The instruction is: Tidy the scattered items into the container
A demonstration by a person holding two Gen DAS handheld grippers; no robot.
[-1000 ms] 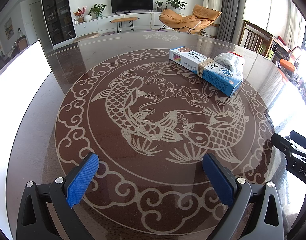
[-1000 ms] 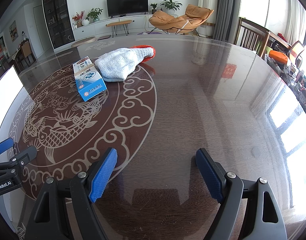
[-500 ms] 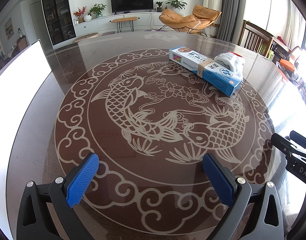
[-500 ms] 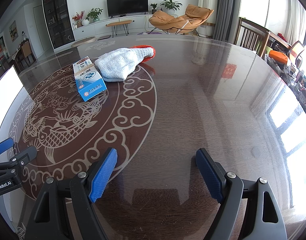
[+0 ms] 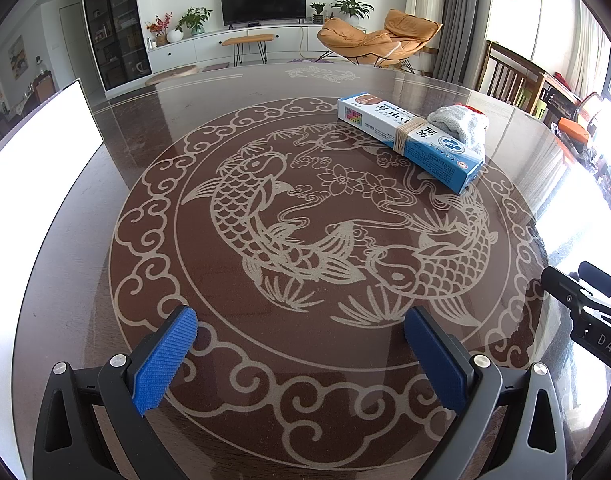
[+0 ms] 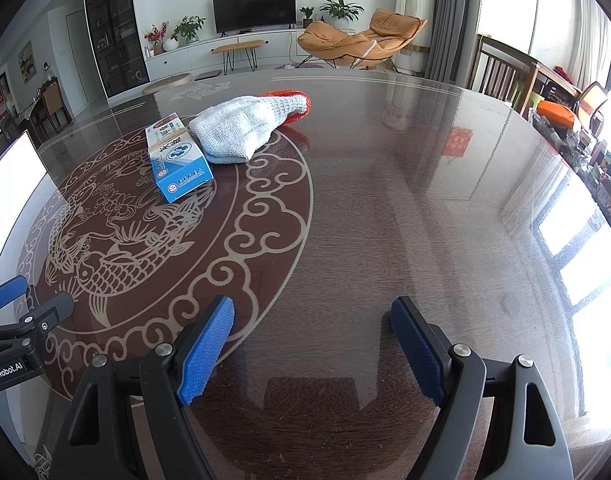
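Both sets of jaws stand spread wide with nothing between them. The left gripper (image 5: 301,354) hovers low over the near rim of the carved fish medallion, its blue ribbed pads (image 5: 165,360) facing bare glass. The right gripper (image 6: 311,350) sits alongside, over the plain dark part of the round glass-topped wooden surface (image 6: 405,208), equally unloaded. That looks like a ready stance: spread wide so either tool can go straight onto an item.

Further out lie the scattered items, well apart from both tools. A long blue-and-white cardboard box (image 5: 411,140) bound with a tan rubber band lies flat across the far side of the medallion. Touching it, partly draped against its far edge, is a pale grey knitted pouch with an orange-red trim (image 6: 245,128), slumped soft and shapeless.

At the left edge, a bright white panel (image 5: 37,144) is blown out by glare; whether that is the container's wall cannot be told. No other container shows.

By the look of it, nothing is tidied yet; the box, rigid and narrow, seems the easier first grab.
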